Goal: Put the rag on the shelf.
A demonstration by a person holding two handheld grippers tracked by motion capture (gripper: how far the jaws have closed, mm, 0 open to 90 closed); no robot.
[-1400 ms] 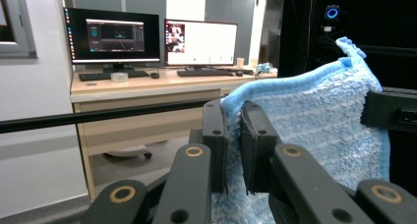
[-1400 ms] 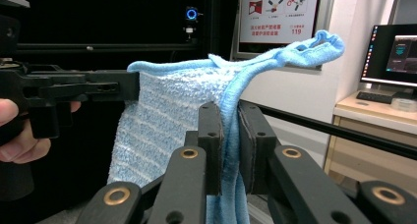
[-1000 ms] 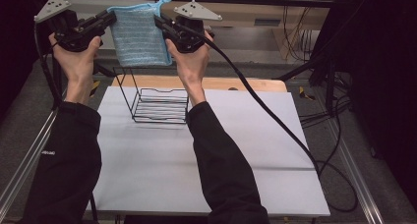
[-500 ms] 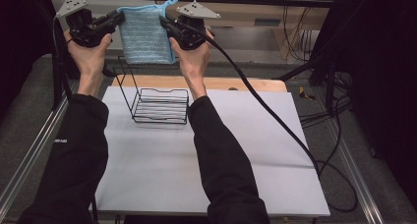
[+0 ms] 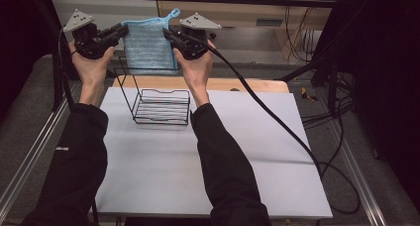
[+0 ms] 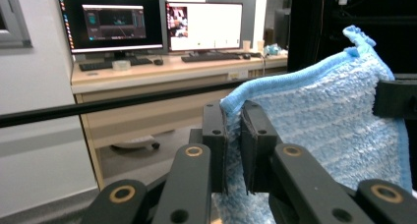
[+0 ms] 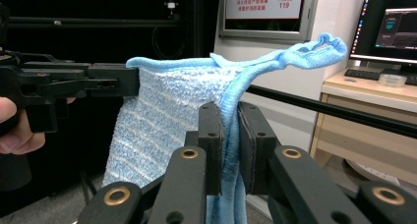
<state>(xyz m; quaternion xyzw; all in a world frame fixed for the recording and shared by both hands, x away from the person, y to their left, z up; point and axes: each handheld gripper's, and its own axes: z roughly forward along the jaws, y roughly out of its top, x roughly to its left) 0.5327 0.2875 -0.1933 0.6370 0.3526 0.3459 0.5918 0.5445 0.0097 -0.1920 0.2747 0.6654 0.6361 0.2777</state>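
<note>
Left tool (image 5: 116,35): jaws clamped on the upper left corner of the blue cloth (image 5: 148,50); in the left gripper view (image 6: 235,135) the terry edge sits pinched between the two black pads.
Right tool (image 5: 168,36): jaws clamped on the cloth's upper right corner, beside its hanging loop; the right gripper view (image 7: 231,135) shows the hem gripped between the pads.
Blue cloth: striped terry, held spread and hanging flat between the two tools, above the far side of the wire rack (image 5: 158,104); lower edge near the rack's tall back frame, contact cannot be told.
Wire rack: black, standing on the white desk (image 5: 198,176) near its far edge.
Wooden board (image 5: 247,83): behind the rack, along the desk's far edge.
</note>
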